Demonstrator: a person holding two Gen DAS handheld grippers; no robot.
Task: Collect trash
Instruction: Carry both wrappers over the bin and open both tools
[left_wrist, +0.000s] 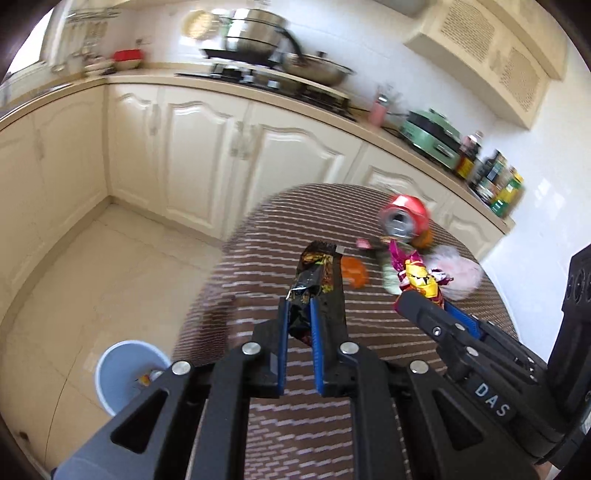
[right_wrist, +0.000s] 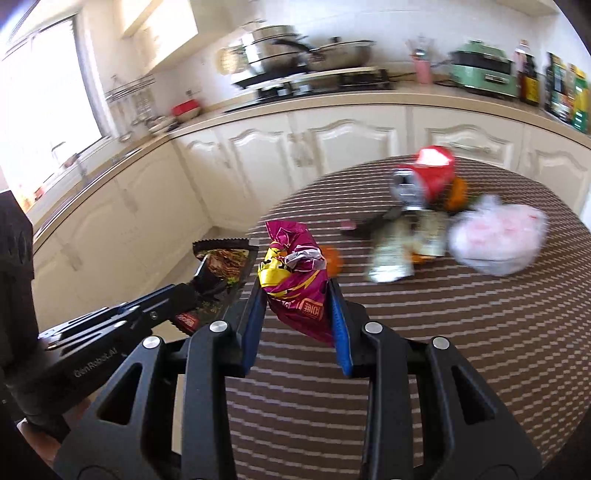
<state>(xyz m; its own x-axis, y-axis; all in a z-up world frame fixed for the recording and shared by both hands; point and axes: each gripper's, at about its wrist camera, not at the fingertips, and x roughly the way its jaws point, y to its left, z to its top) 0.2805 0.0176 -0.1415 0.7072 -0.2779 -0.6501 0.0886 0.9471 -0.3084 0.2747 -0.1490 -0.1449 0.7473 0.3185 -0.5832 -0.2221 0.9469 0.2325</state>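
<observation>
My left gripper (left_wrist: 299, 310) is shut on a black snack wrapper (left_wrist: 314, 275) and holds it above the left side of the round striped table (left_wrist: 295, 424). My right gripper (right_wrist: 297, 295) is shut on a magenta and yellow snack bag (right_wrist: 295, 284), held above the table. Each gripper shows in the other's view: the right one (left_wrist: 421, 295) with its bag (left_wrist: 417, 275), the left one (right_wrist: 195, 291) with the black wrapper (right_wrist: 225, 262). On the table lie a crushed red can (right_wrist: 428, 177), orange peel (right_wrist: 330, 258), a silvery wrapper (right_wrist: 391, 258) and a crumpled white-pink plastic bag (right_wrist: 498, 236).
A light blue trash bin (left_wrist: 125, 373) stands on the tiled floor left of the table, with some trash inside. Cream kitchen cabinets (left_wrist: 207, 158) and a counter with pots, a green cooker (left_wrist: 432, 134) and bottles run behind the table.
</observation>
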